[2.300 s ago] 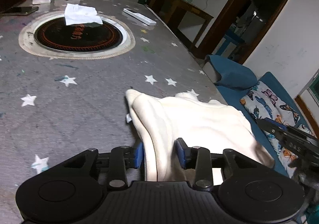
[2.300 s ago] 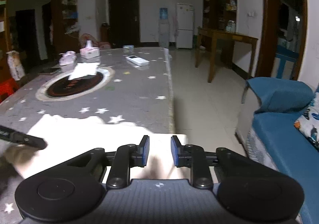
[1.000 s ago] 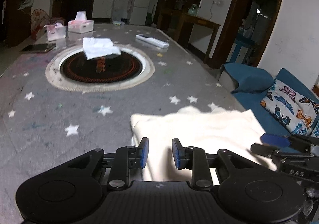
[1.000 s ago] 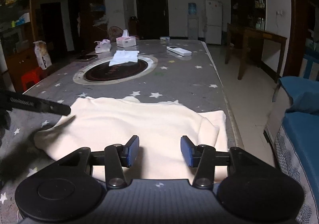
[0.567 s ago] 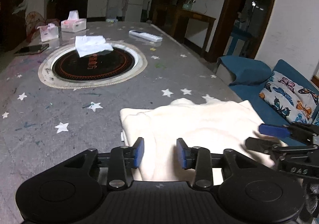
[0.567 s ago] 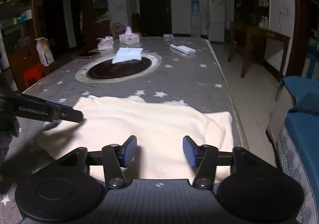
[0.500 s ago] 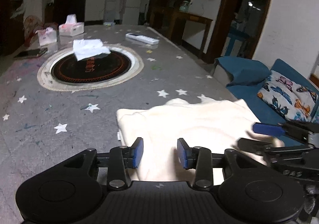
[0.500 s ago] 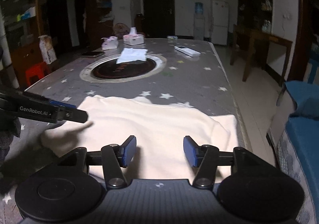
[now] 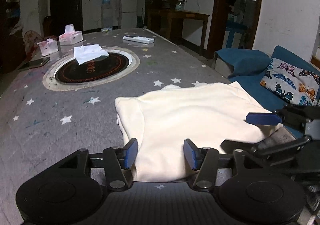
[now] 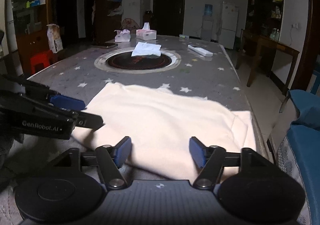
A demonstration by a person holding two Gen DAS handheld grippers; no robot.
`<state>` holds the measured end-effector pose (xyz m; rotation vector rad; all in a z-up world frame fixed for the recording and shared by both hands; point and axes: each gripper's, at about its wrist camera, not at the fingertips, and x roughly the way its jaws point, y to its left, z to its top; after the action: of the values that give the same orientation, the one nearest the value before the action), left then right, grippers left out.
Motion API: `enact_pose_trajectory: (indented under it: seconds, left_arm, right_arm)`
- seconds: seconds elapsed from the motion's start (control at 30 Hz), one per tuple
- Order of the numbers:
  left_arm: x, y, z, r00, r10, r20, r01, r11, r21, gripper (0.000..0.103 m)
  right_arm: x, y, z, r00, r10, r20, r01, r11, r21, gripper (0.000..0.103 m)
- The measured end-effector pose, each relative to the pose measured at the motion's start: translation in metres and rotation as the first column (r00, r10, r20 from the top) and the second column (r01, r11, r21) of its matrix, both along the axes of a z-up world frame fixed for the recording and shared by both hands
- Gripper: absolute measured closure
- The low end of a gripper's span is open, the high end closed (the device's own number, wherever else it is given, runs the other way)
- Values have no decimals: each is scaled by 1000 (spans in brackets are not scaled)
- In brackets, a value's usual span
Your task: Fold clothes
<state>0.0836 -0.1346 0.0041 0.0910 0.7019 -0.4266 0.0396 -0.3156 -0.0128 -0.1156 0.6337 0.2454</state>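
Observation:
A cream garment [image 9: 190,117] lies folded flat on the grey star-patterned table [image 9: 60,104], close to its right edge. My left gripper [image 9: 160,153] hovers over the garment's near hem. Its jaws are opening, the cloth lies below the gap, and the pads do not press on it. My right gripper [image 10: 160,151] stands over the near edge of the same garment [image 10: 160,117]. Its jaws are also opening, wide apart, with nothing pinched. Each gripper shows in the other's view: the right gripper [image 9: 262,131] at the garment's right corner, the left gripper [image 10: 76,110] at its left edge.
A round black hotplate [image 9: 90,68] set into the table carries a white cloth [image 9: 88,55]. Behind it are tissue boxes [image 9: 70,36], a phone [image 9: 34,63] and a remote [image 9: 139,39]. A blue sofa with a butterfly cushion [image 9: 290,82] stands beside the table's right edge.
Both grippers' jaws have spread apart from a narrow gap to a wide one. The garment, earlier held at its hem, now lies flat and free on the table.

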Motion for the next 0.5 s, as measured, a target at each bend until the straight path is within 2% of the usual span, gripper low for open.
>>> enact_pose_trajectory:
  seconds: [0.13,0.2,0.33,0.4,0.5]
  left_arm:
    - [-8,2,2,1000,13,-12,-13,1000,-11,36]
    - [-12,5,4,1000,20,-13,-20,1000,-23,34]
    - [-22,11,7,999,31,-7,-31,999,-36,27]
    - [-27,14,8,999,36,-3,-36,999,-39,24]
    - [-35,19,8,999,44,-2,-44,998,-41,20]
  right_arm:
    - [-7,1,-1,1000,-20,-7,20,1000,6,27]
    - [-11,0,2,999,-32,-6,32,999,16,17]
    - [-21,0,7,999,-54,2,53,998,24,14]
    - [-26,0,7,998,-70,2,69,997,28,7]
    - [-35,-1,5,996,-94,-7,95,995,36,6]
